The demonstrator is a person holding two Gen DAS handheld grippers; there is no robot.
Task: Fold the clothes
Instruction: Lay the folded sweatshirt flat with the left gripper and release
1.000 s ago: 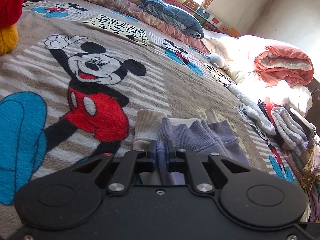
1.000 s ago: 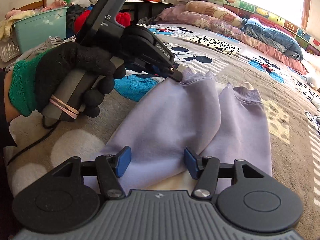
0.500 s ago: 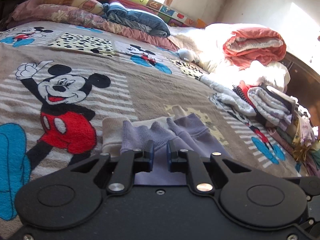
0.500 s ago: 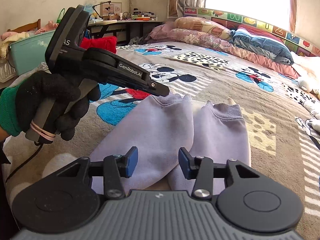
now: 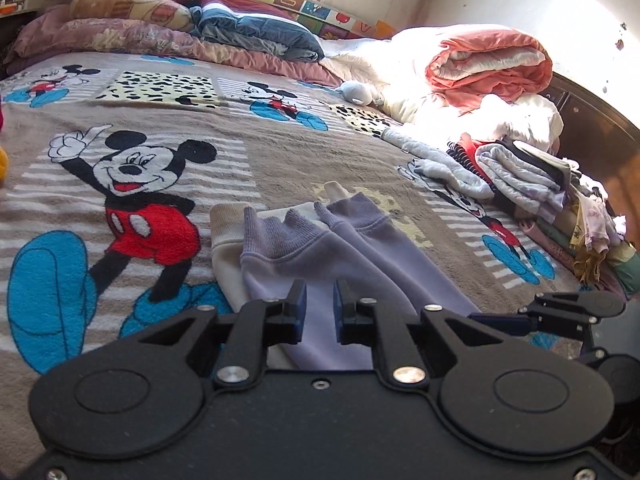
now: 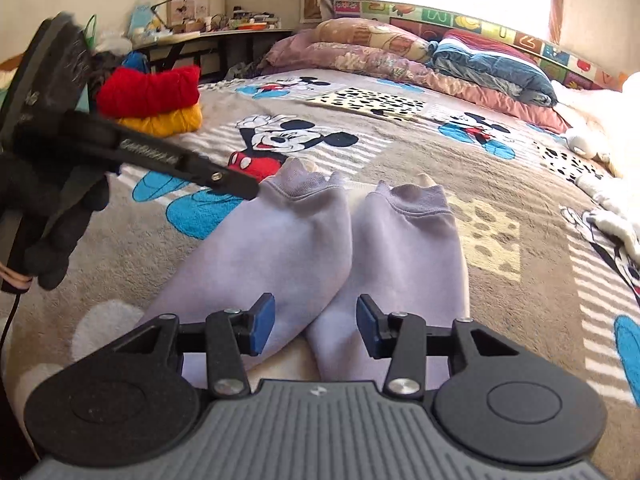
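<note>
A lilac garment with two ribbed cuffs [image 6: 304, 240] lies on the Mickey Mouse blanket [image 6: 500, 184], a cream layer under it. It also shows in the left wrist view [image 5: 352, 256]. My left gripper [image 5: 319, 312] is slightly open and empty, just above the left cuff; in the right wrist view [image 6: 240, 184] its tip sits beside that cuff. My right gripper [image 6: 315, 328] is open and empty, hovering over the near part of the two lilac legs.
Folded red and yellow knitwear [image 6: 154, 100] sits at the far left of the bed. A heap of clothes [image 5: 528, 184] and a rolled orange quilt [image 5: 488, 64] lie at the right. Pillows [image 5: 168, 28] line the head of the bed.
My left gripper has let go of the lilac cuff, opened a little and drawn back from it. The cuff now lies flat on the blanket. My right gripper stays open above the legs.
</note>
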